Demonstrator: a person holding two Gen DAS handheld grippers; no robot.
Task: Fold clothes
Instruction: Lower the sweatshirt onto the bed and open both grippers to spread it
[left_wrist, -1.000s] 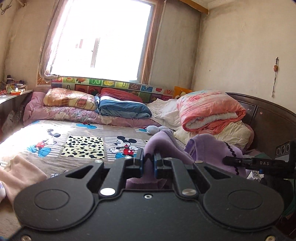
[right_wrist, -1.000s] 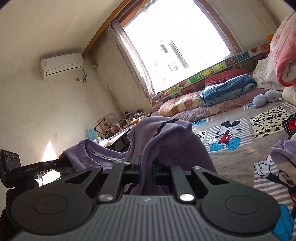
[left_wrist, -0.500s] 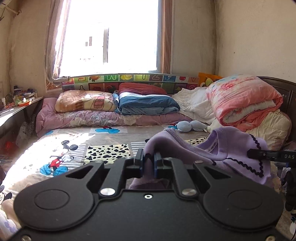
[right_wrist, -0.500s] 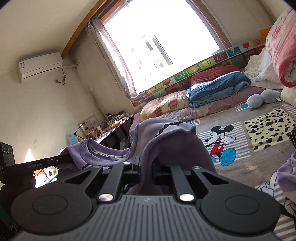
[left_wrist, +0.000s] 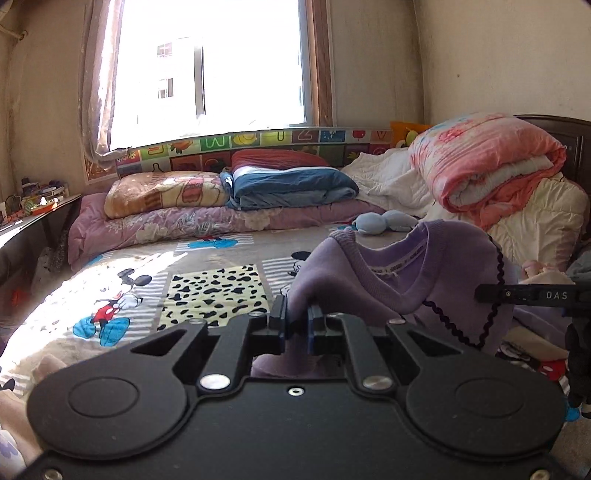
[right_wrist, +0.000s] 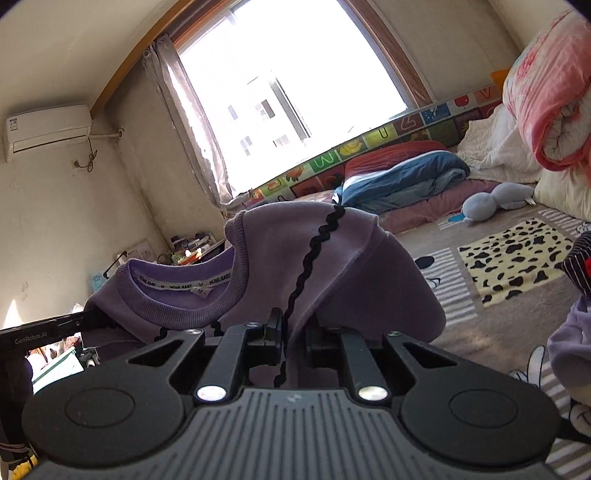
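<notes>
Purple knit cloth, a child's sweatshirt (left_wrist: 436, 273) with black wavy trim, hangs stretched between the two grippers above the bed (left_wrist: 207, 284). The left gripper (left_wrist: 295, 325) has its jaws clamped on a fold of the cloth at one shoulder; the right gripper (right_wrist: 293, 334) is pinched closed on the other shoulder, with the black trim (right_wrist: 314, 254) running down between its fingers. The ribbed neck opening (right_wrist: 177, 291) faces up between them, a printed neck tape visible inside. In the left wrist view the right gripper shows at the sweatshirt's far edge, just beside it. Beyond the sweatshirt, on the cartoon-print bedspread, a pale blue soft toy (left_wrist: 384, 223) lies near folded blankets (left_wrist: 288, 182) under the window (left_wrist: 214, 70). A rolled pink quilt (left_wrist: 487, 162) sits to the right of the sweatshirt, by the headboard. Another pale purple garment (right_wrist: 570, 343) lies on the bed to the right.
</notes>
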